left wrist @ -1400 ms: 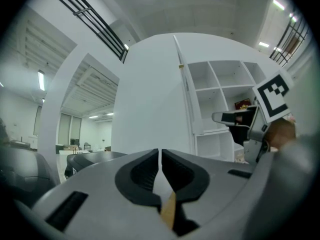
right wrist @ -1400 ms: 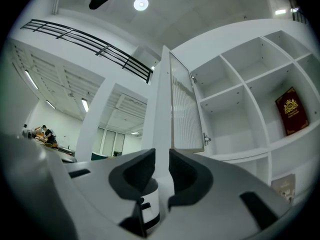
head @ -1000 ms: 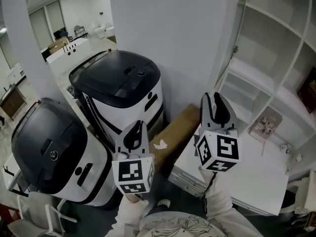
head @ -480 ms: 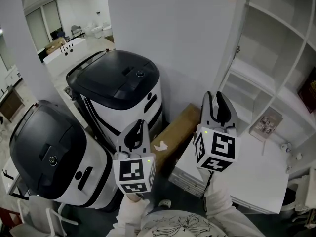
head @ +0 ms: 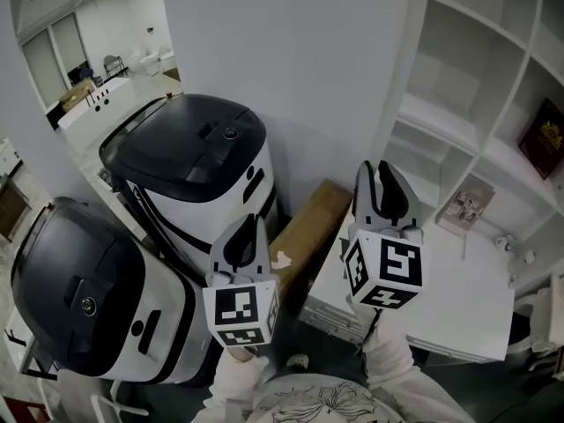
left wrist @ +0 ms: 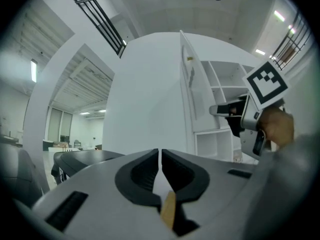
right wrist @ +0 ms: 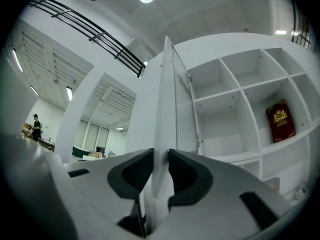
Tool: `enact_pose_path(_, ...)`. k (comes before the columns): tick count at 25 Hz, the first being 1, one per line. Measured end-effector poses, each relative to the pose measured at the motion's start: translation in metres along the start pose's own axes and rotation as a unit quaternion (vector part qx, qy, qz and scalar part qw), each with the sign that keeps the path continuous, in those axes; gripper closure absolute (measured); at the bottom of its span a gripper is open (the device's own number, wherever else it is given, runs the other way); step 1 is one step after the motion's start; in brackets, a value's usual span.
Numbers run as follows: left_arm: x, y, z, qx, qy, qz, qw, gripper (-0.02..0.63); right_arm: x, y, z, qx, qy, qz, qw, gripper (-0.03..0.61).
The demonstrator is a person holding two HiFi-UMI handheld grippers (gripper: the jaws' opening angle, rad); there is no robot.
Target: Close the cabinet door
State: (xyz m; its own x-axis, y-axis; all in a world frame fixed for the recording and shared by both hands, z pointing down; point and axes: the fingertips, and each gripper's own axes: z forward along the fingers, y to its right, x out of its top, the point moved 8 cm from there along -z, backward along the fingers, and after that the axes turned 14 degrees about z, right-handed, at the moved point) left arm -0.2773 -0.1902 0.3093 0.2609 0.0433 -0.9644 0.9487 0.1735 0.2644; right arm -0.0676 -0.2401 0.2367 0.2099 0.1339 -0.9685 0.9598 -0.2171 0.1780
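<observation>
Closing step at its start: the white cabinet door (head: 291,77) stands swung wide open, filling the upper centre of the head view, its free edge running down toward the frame's middle. The right tool (head: 382,169) sits at the lower end of that edge; in the right gripper view the edge lies in the narrow gap between the jaws and they appear clamped on it. The left tool (head: 248,223), lower centre-left, has its jaws together on nothing and takes no part. The next move, by judgement, calls for swinging the door rightward across the open shelves (head: 458,69) along its hinge arc, without the edge slipping from the grip. Surface and room: a white counter (head: 458,311) occupies the lower right beneath the shelves; a booklet (head: 465,205) leans at its back and a red book (head: 539,139) stands in a compartment at the right edge. Left of the door stand two black-topped white machines (head: 189,144), with a cardboard box (head: 308,227) beside the counter. An open hall (head: 79,51) shows at upper left.
</observation>
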Motion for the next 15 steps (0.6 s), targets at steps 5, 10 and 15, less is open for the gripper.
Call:
enact_pose_path(5,-0.002,0.012,0.007,-0.03,0.003,-0.002,0.9995,0.594,0.002,0.01,-0.009,-0.014,0.007,0.001,1.0,0.492)
enact_pose_path(10,0.0,0.028,0.014,-0.062,0.008,-0.004,0.998,0.593,0.006,0.023,-0.021,-0.039,0.013,-0.003,0.999,0.5)
enact_pose_path(15,0.005,0.052,0.023,-0.097,0.015,-0.006,0.9952,0.594,0.011,0.046,-0.034,-0.053,0.014,-0.004,0.999,0.508)
